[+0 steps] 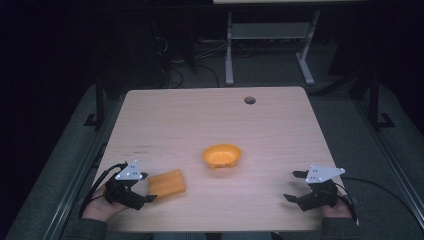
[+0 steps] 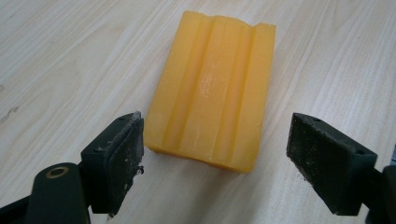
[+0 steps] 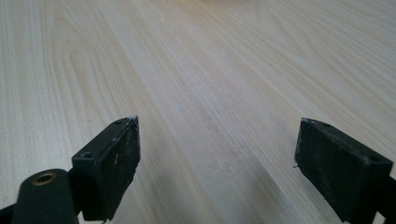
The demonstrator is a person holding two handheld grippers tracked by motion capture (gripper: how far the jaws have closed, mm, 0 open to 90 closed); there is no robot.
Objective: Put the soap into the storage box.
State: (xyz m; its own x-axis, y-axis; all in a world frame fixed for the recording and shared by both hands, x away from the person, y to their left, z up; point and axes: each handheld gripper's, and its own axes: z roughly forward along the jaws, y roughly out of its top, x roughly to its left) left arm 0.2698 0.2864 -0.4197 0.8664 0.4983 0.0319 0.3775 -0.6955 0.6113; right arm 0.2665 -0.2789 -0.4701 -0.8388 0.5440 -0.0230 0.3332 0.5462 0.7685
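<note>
Your left tongs [image 1: 148, 187] stand open at the ridged orange plastic block [image 1: 167, 183].

From the high view, this block lies flat on the light wooden table [image 1: 210, 120], near the orange plastic bowl [image 1: 222, 155]; your right tongs [image 1: 295, 186] are open, well apart. In your left gripper view, the block [image 2: 212, 88] lies just ahead between the spread jaws. In your right gripper view, the jaws gape over bare table [image 3: 210, 93].

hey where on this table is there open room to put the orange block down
Most of the table is bare: the whole far half between the orange bowl and the round hole, and the stretch between the bowl and the right gripper. It is tight only near the left gripper, where the orange block lies.
</note>
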